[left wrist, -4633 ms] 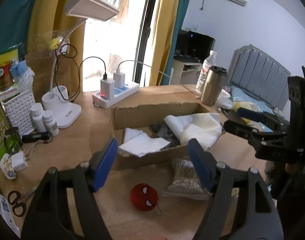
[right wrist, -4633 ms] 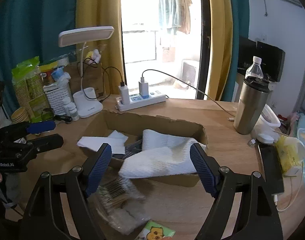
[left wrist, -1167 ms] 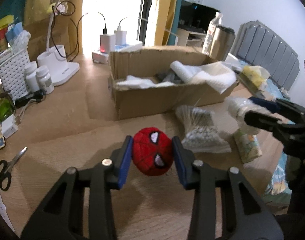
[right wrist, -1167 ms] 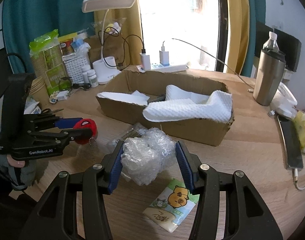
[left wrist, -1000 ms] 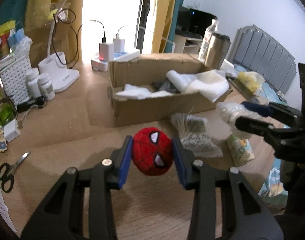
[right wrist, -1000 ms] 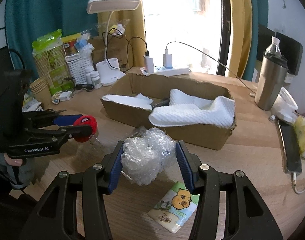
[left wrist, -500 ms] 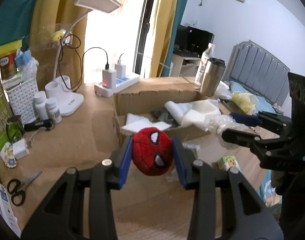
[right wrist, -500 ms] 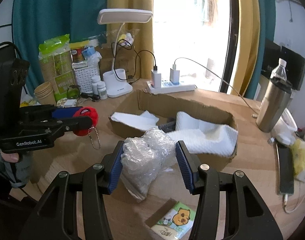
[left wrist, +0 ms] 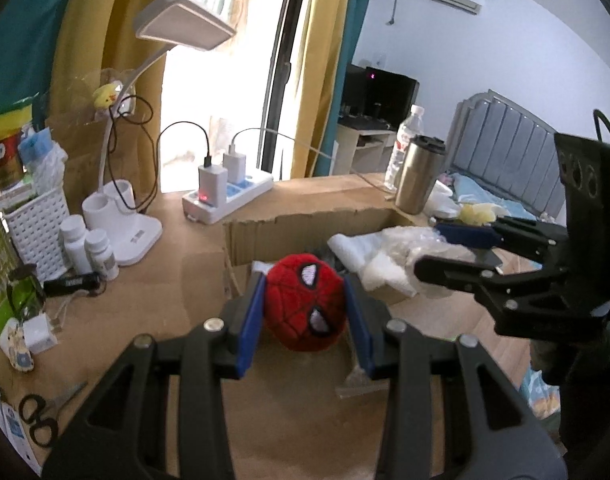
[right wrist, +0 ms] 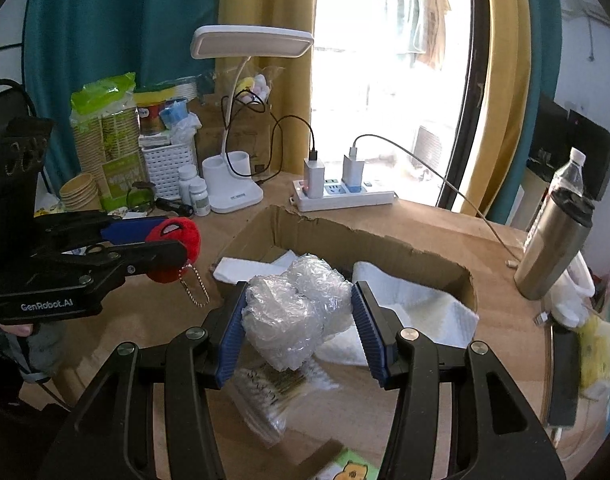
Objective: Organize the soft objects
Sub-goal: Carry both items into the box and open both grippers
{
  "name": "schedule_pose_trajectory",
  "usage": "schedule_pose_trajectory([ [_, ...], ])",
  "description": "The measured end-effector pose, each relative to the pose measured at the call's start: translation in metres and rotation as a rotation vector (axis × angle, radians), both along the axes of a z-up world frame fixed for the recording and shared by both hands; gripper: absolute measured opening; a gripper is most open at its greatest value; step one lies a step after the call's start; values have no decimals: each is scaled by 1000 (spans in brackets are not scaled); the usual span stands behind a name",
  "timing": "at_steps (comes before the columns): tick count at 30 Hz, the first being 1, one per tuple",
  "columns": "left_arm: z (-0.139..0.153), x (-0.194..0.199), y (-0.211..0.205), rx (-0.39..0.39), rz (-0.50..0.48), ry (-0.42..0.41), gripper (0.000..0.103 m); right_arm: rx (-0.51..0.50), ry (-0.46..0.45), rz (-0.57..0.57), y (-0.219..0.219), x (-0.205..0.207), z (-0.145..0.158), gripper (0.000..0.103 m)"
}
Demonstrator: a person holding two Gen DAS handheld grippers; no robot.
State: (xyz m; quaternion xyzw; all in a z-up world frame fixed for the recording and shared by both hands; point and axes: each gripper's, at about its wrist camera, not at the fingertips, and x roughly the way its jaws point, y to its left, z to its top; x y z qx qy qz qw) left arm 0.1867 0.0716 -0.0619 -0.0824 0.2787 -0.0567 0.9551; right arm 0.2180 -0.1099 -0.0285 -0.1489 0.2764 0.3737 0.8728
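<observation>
Nearby, left gripper (left wrist: 305, 312) clamps plush ball (left wrist: 305, 306), right gripper (right wrist: 299, 320) clamps plastic wad (right wrist: 293, 312) before box (right wrist: 345, 240).

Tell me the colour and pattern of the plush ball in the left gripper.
Red round plush ball, black web lines, white eyes; clearest in left wrist view.

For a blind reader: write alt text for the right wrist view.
The right gripper clamps a wad of bubble wrap just in front of an open cardboard box holding white cloths. At left, the left gripper holds a red plush ball with a dangling chain.
</observation>
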Motion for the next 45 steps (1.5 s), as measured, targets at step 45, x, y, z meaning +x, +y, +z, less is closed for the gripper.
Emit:
schedule_pose_trajectory([
  [45, -51, 113, 5, 12, -15, 142, 47, 14, 147, -63, 12, 96, -55, 60],
])
